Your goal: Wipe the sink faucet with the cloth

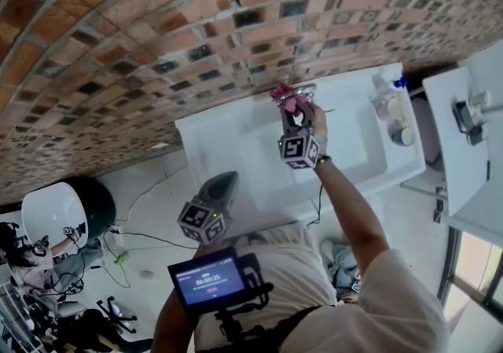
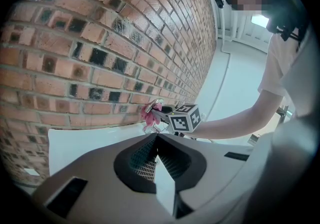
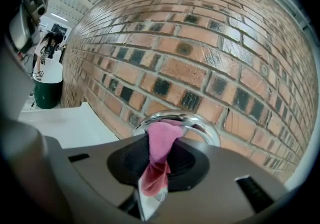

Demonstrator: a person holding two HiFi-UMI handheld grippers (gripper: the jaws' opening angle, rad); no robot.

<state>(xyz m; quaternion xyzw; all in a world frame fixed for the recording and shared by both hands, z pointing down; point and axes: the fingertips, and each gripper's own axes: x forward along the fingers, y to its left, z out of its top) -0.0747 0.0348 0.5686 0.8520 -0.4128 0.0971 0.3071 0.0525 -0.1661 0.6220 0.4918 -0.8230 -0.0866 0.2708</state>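
Right gripper point(image 1: 294, 110) is clamped shut on a pink cloth point(image 3: 159, 150) — soft, crumpled fabric bunched into a narrow strip btwn the jaws. The cloth's upper end lies against the faucet point(image 3: 200, 125), a shiny chrome arch w/ mirror-like reflections. The faucet sits at the back edge of a smooth white sink point(image 1: 236, 135), just in front of a rough red-brick wall point(image 1: 157, 45) w/ dark patches. Left gripper point(image 2: 156, 160) is held low, well apart from the faucet — jaws closed together, nothing btwn them.
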